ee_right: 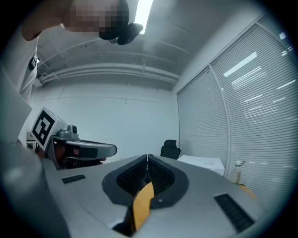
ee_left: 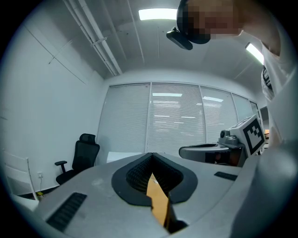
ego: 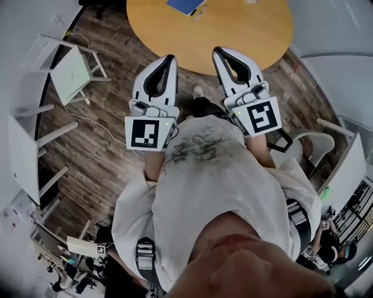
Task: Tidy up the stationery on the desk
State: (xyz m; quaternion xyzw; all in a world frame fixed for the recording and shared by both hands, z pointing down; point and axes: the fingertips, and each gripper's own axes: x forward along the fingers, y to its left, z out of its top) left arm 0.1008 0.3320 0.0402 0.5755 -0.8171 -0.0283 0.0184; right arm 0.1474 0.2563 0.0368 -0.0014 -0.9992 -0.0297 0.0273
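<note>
One white chair (ego: 73, 73) stands at left on dark wood-plank floor (ego: 99, 151). Two hand-held grippers point toward one round, smooth wooden desk (ego: 233, 35). The left gripper (ego: 170, 59) has its grey jaws pressed together on nothing. The right gripper (ego: 217, 51), near it, is closed and empty too. One flat blue stationery item (ego: 185, 6) lies at the desk's far edge, well apart from both.

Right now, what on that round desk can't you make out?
- Blue item on the round table: head view, cut off by the top edge, unidentifiable.
- Table's far part: head view, beyond the top edge.
- Stationery: both gripper views look at walls and blinds, showing none.
</note>
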